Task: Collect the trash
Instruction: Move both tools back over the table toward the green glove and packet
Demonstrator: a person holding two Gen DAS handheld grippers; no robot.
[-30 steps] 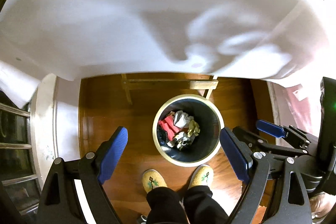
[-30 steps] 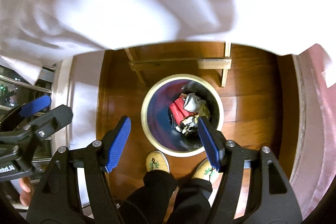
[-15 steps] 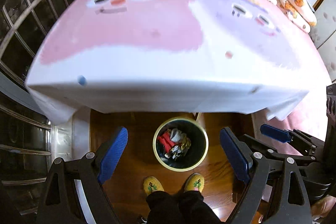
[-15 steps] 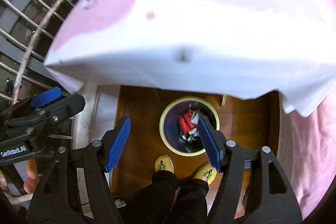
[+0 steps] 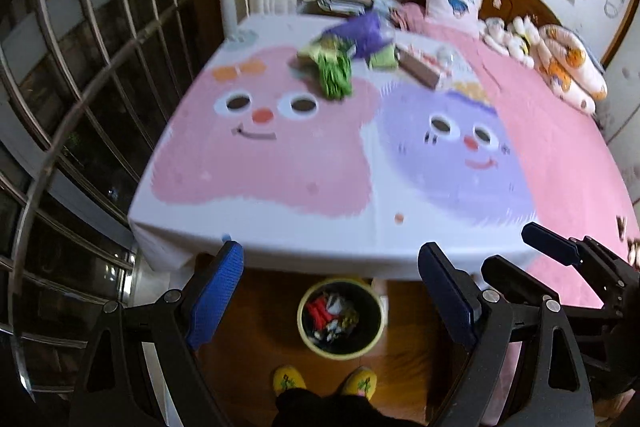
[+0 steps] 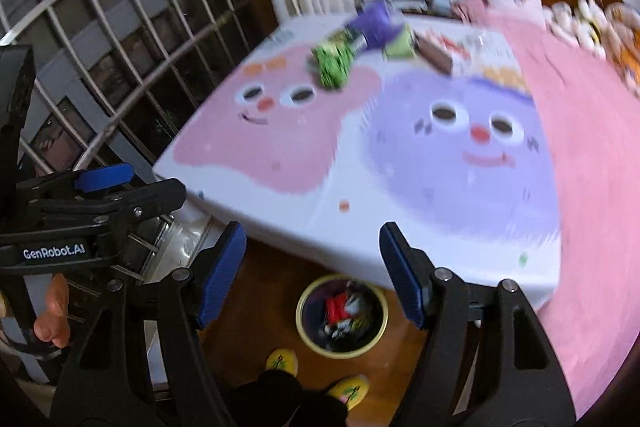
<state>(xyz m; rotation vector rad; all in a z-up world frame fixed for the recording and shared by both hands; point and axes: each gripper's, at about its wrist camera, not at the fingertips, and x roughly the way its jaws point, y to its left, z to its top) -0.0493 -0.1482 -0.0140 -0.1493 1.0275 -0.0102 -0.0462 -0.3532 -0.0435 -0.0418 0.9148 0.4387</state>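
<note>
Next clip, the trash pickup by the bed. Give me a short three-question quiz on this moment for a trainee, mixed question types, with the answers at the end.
1. True or false: the left hand-held gripper and the right hand-held gripper both carry a piece of trash.
2. Where does the bin stand? A) on the tablecloth B) on the wooden floor by the person's slippers C) on the bed
3. Fill in: the remaining litter, including a crumpled green wrapper, lies at the ____ end of the table.

Key:
1. False; both are open with nothing between the pads.
2. B
3. far
</note>
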